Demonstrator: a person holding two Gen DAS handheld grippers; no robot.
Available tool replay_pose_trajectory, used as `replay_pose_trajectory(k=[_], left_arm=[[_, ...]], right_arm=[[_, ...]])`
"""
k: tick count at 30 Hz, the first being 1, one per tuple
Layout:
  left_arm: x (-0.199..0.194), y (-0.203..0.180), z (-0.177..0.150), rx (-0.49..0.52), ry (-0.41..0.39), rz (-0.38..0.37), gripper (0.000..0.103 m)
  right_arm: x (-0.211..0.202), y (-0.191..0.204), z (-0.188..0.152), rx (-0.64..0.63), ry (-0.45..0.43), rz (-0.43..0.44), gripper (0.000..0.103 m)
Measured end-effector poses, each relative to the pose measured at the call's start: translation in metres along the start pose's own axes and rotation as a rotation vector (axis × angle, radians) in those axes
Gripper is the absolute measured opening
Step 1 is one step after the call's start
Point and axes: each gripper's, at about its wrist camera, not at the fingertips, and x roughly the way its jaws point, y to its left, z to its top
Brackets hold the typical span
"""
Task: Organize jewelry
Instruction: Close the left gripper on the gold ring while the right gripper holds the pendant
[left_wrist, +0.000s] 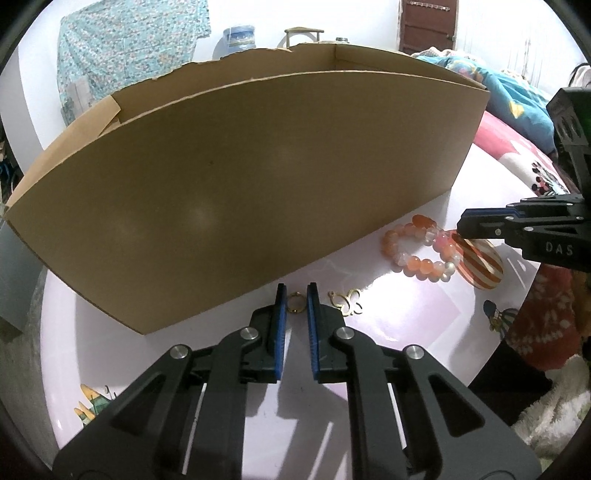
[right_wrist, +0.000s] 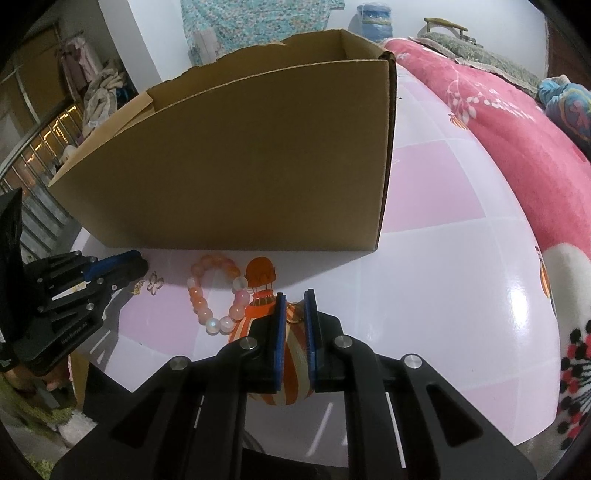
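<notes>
Left gripper (left_wrist: 296, 295) fingers (left_wrist: 281, 299) pinch gold ring (left_wrist: 296, 304).

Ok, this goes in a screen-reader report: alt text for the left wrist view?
The left tool closes around a small gold ring on a glossy pink-and-white table, in front of an open cardboard box. Right of it lie a gold butterfly charm and an orange bead bracelet, with the right tool beside.

"DAS" is printed on the right hand-held gripper (left_wrist: 460, 227).

box (left_wrist: 240, 192): matt cardboard | table (left_wrist: 406, 317): glossy, smooth | ring (left_wrist: 296, 303): shiny metal | bracelet (left_wrist: 417, 247): glossy beads
</notes>
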Motion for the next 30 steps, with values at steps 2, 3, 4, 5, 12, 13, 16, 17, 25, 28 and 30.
replay_pose_trajectory(k=[2, 3, 4, 5, 12, 13, 16, 17, 25, 28, 30], left_arm=[[-0.002, 0.001, 0.0, -0.001, -0.006, -0.004, 0.0], [-0.003, 0.001, 0.0, -0.003, -0.003, -0.003, 0.0], [-0.005, 0.002, -0.001, -0.005, -0.005, -0.003, 0.0], [-0.006, 0.002, -0.001, -0.006, -0.006, -0.002, 0.0], [-0.019, 0.007, -0.007, -0.022, -0.032, 0.008, 0.0], [-0.021, 0.008, -0.008, -0.023, -0.037, 0.009, 0.0], [-0.029, 0.012, -0.01, -0.032, -0.05, 0.018, 0.0], [-0.032, 0.013, -0.01, -0.036, -0.054, 0.02, 0.0], [-0.046, 0.02, -0.014, -0.056, -0.068, 0.013, 0.0], [-0.038, 0.021, -0.013, -0.066, -0.041, -0.012, 0.0], [-0.031, 0.02, -0.012, -0.068, -0.02, -0.03, 0.018]], right_arm=[[-0.002, 0.001, 0.0, -0.001, -0.005, -0.002, 0.01], [-0.004, 0.002, 0.001, -0.002, -0.009, -0.003, 0.01], [-0.005, 0.002, 0.001, -0.003, -0.012, -0.004, 0.01], [-0.007, 0.003, 0.001, -0.006, -0.016, -0.006, 0.01], [-0.018, 0.005, 0.0, -0.014, -0.036, -0.018, 0.01], [-0.019, 0.005, 0.0, -0.014, -0.039, -0.019, 0.01], [-0.022, 0.004, 0.0, -0.014, -0.046, -0.017, 0.01], [-0.023, 0.004, 0.001, -0.013, -0.048, -0.017, 0.01], [-0.026, 0.004, 0.003, -0.018, -0.063, -0.011, 0.01], [-0.024, 0.003, 0.003, -0.016, -0.061, -0.008, 0.01], [-0.024, 0.003, 0.002, -0.013, -0.062, -0.005, 0.01]])
